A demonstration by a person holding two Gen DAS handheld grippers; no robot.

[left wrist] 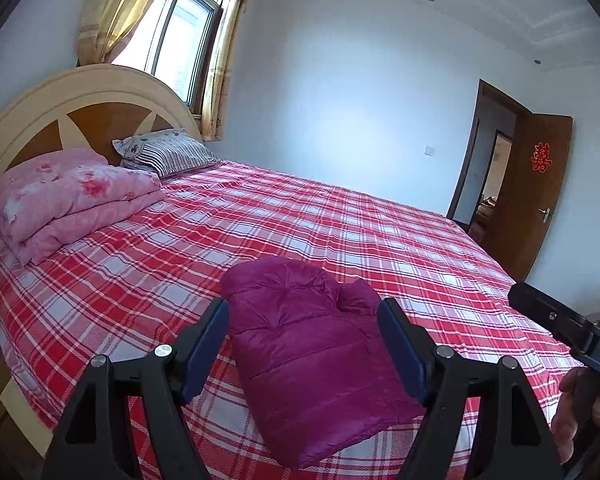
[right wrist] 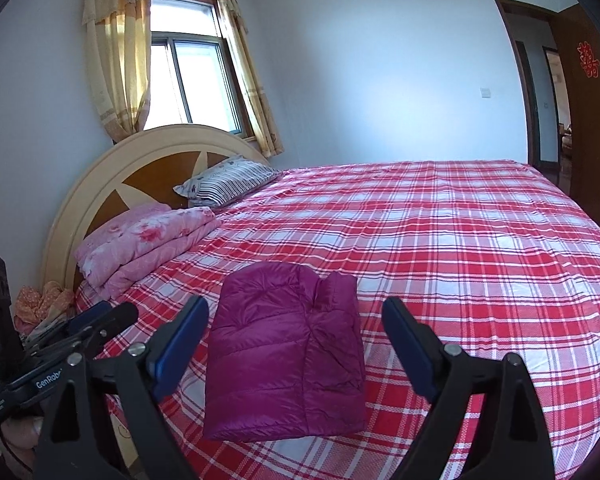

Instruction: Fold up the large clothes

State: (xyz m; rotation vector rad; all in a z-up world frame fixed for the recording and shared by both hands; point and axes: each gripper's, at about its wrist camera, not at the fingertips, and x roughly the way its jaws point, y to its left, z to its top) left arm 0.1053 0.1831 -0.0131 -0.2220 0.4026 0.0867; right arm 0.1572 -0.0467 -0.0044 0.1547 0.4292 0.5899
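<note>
The jacket (left wrist: 316,364) lies on the bed (left wrist: 340,220) near its front edge, already a compact folded bundle, quilted and magenta, with a rounded lump, perhaps a sleeve or collar, at its far right corner. It looks light, puffy and soft, with a slick shiny shell, so it will likely spring back and slide under a pinch; a grip through several layers at a folded edge or corner should hold better than one on the smooth top panel. The left tool (left wrist: 304,312) hangs just above the bundle's near end with its blue pads spread wide to either side, holding nothing. The right tool (right wrist: 296,312) is likewise wide apart and empty, poised over the near half of the jacket and aimed toward the far wall. Neither visibly touches the cloth. The fold looks finished or nearly so. A pink quilt (right wrist: 148,244) and a striped pillow (right wrist: 228,180) sit by the headboard, well apart to the far left.
</note>
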